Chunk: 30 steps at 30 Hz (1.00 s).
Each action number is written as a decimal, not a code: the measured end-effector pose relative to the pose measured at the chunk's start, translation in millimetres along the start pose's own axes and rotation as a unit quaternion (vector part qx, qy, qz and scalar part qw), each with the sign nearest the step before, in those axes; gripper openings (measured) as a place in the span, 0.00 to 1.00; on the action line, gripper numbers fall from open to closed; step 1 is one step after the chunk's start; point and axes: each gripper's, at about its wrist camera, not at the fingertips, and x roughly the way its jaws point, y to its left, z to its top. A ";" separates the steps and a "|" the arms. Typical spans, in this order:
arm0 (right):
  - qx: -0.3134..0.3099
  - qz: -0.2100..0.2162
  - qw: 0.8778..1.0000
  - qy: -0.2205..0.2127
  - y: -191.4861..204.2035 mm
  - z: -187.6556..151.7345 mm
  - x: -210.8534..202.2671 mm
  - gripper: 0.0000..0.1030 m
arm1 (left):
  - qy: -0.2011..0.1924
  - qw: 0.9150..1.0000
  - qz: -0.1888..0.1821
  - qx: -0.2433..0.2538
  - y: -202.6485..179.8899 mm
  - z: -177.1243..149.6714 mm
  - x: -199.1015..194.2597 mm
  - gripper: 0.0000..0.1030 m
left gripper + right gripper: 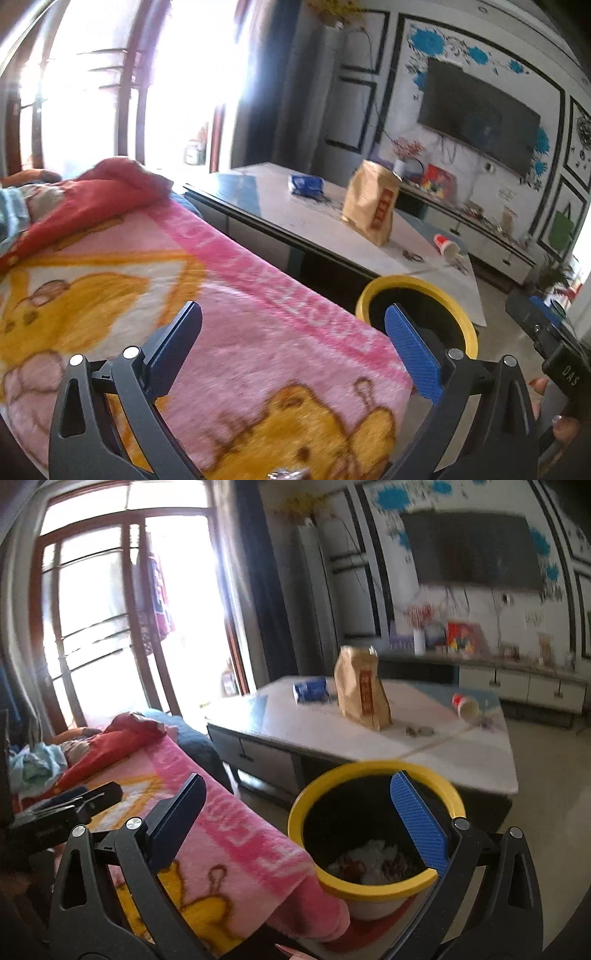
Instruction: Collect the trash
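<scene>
Right gripper [297, 808] and left gripper [293, 339] both spread, empty, over pink blanket [229, 295]. Yellow-rimmed bin [373, 886] holds scraps. Between pickups; next: paper bag [360, 690] mid-table [461, 760], tipped cup [466, 704] near far edge.

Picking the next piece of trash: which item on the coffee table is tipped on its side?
The red and white paper cup at the table's right end; it lies with its mouth open sideways. The brown paper bag stands upright, and the blue packet lies flat.

window [110, 602]: bright glare | wall TV [476, 114] | low table [258, 199] | floor [546, 768]: prob. tile
</scene>
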 end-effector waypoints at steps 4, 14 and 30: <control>-0.035 0.000 0.999 -0.038 17.0 -9.1 -15.8 0.89 | -0.024 1.000 0.016 0.007 7.7 -10.6 -22.4 0.94; -0.050 0.001 0.997 -0.053 29.1 -21.2 -25.2 0.89 | -0.050 0.998 0.025 0.015 10.8 -38.1 -56.4 0.94; -0.051 0.001 0.997 -0.057 30.9 -22.2 -26.0 0.89 | -0.056 0.998 0.033 0.007 12.1 -42.7 -61.0 0.94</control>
